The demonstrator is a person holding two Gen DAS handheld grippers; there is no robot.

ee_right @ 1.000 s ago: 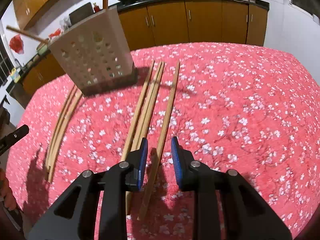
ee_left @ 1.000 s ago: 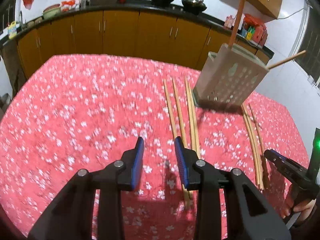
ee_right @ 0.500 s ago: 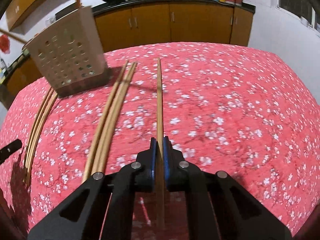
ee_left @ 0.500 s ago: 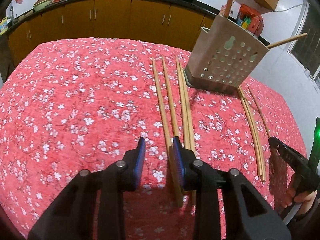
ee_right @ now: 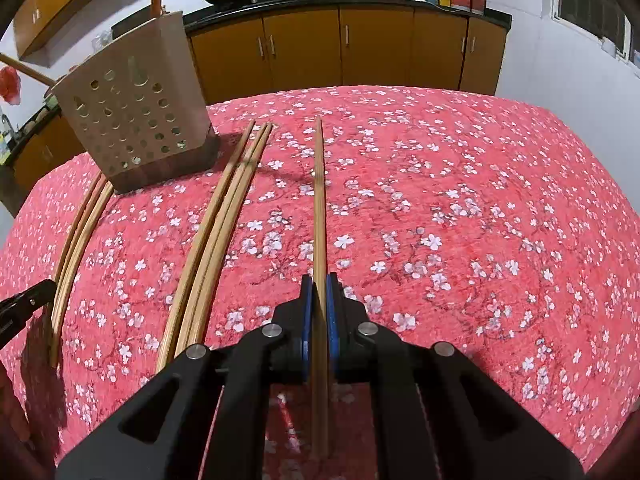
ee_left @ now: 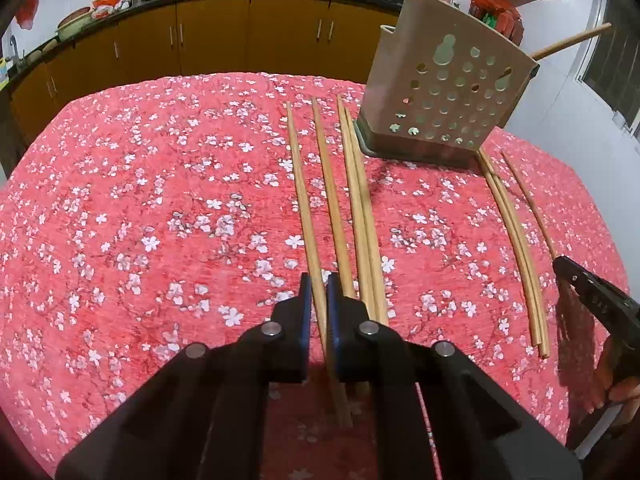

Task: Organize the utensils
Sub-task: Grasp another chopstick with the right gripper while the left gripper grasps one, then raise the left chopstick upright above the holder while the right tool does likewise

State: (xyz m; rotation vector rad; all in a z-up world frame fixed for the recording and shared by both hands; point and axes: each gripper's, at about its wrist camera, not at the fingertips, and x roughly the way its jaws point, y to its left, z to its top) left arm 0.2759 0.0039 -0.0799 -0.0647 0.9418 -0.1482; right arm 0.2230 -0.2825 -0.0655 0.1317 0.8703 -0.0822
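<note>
**Both tools clenched on chopsticks**

The left tool (ee_left: 317, 300) gripped one chopstick (ee_left: 303, 196); the right tool (ee_right: 319, 300) gripped another chopstick (ee_right: 319, 200). Both sticks stretched over the red floral counter (ee_right: 460, 208), toward the perforated holder (ee_right: 132, 120).

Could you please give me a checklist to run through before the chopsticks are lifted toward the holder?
1. Left gripper shut on its chopstick: ok.
2. Right gripper shut on its own chopstick: ok.
3. Left grip clear of the neighbouring chopstick: not ok, it lies right against the outer finger.
4. Right grip clear of the three loose chopsticks: ok, there is a gap.
5. Holder standing on its base: ok.
6. Room inside the holder's opening: cannot tell, the top is out of view.
</note>
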